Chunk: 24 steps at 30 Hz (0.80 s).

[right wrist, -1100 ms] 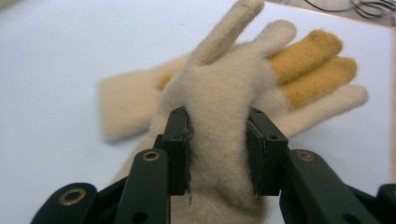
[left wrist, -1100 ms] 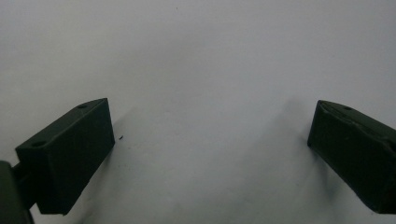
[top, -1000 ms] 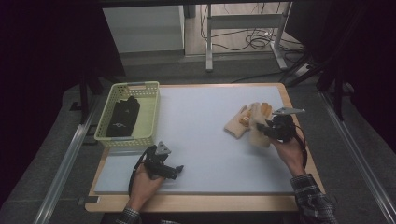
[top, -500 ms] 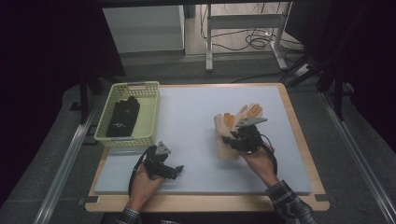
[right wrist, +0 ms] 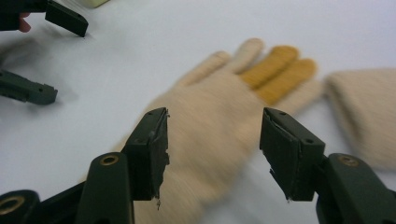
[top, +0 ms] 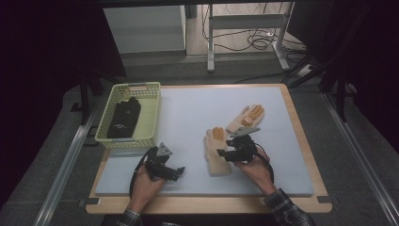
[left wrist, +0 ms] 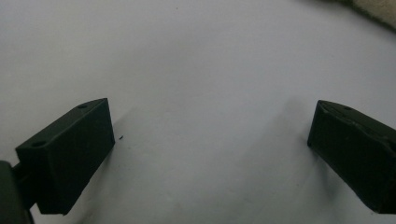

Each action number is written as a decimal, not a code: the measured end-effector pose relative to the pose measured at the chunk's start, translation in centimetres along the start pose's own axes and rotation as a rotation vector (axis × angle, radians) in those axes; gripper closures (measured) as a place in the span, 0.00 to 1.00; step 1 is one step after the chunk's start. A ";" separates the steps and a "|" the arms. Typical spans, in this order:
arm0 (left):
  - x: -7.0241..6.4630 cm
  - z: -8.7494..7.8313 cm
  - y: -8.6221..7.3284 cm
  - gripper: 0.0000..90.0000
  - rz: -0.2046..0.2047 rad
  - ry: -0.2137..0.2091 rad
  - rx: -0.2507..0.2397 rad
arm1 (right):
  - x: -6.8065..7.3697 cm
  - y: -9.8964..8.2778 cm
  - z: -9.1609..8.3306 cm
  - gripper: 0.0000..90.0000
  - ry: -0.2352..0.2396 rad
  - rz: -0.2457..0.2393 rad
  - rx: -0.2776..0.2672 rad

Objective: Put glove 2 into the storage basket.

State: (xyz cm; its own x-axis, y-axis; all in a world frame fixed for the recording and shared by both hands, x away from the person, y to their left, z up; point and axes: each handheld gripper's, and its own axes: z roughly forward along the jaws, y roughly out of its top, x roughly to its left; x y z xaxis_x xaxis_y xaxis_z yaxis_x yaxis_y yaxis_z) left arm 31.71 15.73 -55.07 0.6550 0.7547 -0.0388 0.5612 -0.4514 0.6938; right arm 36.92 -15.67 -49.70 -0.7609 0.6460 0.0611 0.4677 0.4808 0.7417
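Observation:
Two beige knit gloves with orange fingers lie on the pale mat. The near glove (top: 215, 153) (right wrist: 219, 107) lies flat under my right gripper (top: 225, 153) (right wrist: 212, 149). That gripper's jaws have just been opening; they straddle the glove's cuff end without pressing on it. The far glove (top: 247, 117) (right wrist: 364, 107) lies just behind, to the right. My left gripper (top: 176, 172) (left wrist: 210, 154) rests low on the bare mat at the front left, open, with nothing between its jaws. It also appears across the mat as the left gripper (right wrist: 46, 51) in the right gripper view.
A yellow-green basket (top: 150, 101) stands at the mat's left edge with a black fabric item (top: 124, 117) inside. The wooden table edge (top: 301, 127) frames the mat. Table legs and cables lie on the floor beyond.
My right gripper has carried one glove from the pile at the right toward the middle, lowered it flat onto the mat and let go. The left gripper has stayed put.

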 end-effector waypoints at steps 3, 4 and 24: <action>0.0 0.0 0.0 0.01 -0.003 -0.001 0.000 | -0.4 -0.5 -0.7 0.55 -0.010 0.003 0.009; 0.0 0.0 0.0 0.01 -0.003 -0.001 0.000 | -0.6 -0.9 -1.1 0.62 -0.015 -0.002 0.016; 0.0 0.0 0.0 0.01 -0.002 -0.001 -0.001 | -0.4 -4.1 -1.5 0.78 -0.013 -0.059 0.019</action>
State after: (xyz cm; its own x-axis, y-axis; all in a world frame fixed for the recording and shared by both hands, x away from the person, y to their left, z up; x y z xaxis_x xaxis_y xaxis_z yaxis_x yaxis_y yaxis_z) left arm 31.70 15.72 -55.08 0.6540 0.7553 -0.0411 0.5625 -0.4493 0.6941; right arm 34.61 -18.75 -51.73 -0.7815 0.6238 0.0088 0.4307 0.5292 0.7311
